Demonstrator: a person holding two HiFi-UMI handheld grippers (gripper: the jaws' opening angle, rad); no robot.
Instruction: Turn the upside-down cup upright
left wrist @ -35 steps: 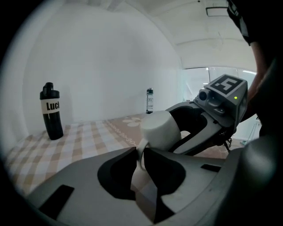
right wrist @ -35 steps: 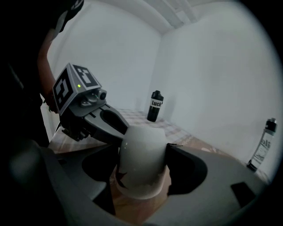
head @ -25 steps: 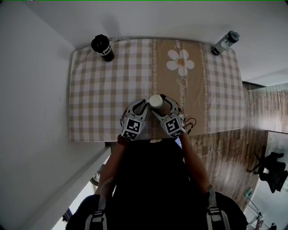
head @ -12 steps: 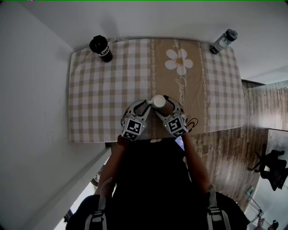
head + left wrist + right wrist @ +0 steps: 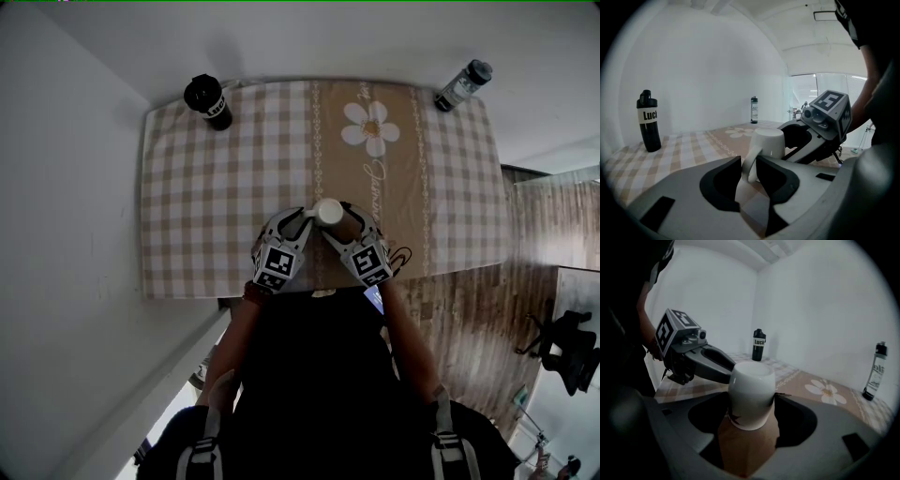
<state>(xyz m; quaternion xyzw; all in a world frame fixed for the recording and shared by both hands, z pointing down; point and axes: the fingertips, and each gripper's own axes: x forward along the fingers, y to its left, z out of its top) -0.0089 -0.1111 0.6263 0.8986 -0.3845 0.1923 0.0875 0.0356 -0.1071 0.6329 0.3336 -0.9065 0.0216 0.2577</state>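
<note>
On the white-walled room's (image 5: 66,187) checked tablecloth (image 5: 216,187), left gripper (image 5: 748,164) and right gripper (image 5: 752,401) fingers (image 5: 723,180) are closing on the cup (image 5: 327,211).

Both tools (image 5: 302,217) (image 5: 340,214) closing round cup (image 5: 328,210)

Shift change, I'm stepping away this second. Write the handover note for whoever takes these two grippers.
Left gripper: fingers closing on the handle of the cup, seemingly touching it already.
Right gripper: fingers closing round the cup's body, one on each side.
Cup: white and upside down, base up, on the tablecloth near the person's edge of the table.
Done: both grippers are placed on the cup.
Left: lift it, turn it over and set it down mouth up.
</note>
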